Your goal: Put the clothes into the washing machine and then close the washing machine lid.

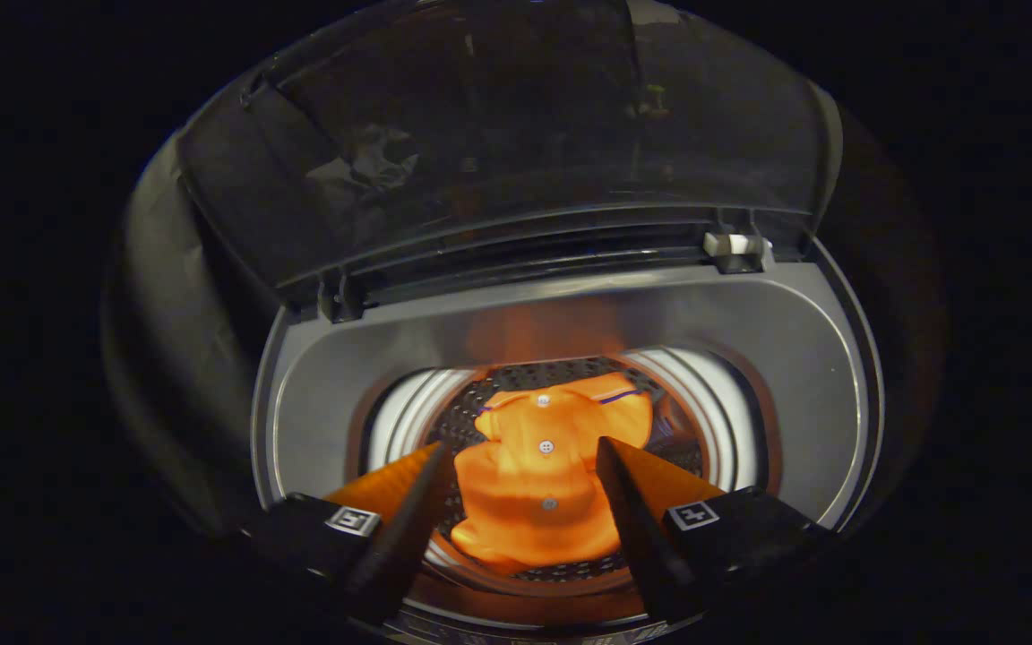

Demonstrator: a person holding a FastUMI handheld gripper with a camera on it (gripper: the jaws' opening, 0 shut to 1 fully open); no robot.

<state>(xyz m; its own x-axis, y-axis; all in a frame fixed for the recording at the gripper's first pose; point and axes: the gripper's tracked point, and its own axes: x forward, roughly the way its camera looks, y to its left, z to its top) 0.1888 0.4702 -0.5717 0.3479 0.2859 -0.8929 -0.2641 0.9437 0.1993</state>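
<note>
My tool hangs spread above the shirt in the drum; I should back out cleanly, then push the lid down.

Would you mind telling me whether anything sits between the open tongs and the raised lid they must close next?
Nothing visible does: the tongs are open over the orange garment in the drum, and the lid stands upright beyond them.
</note>
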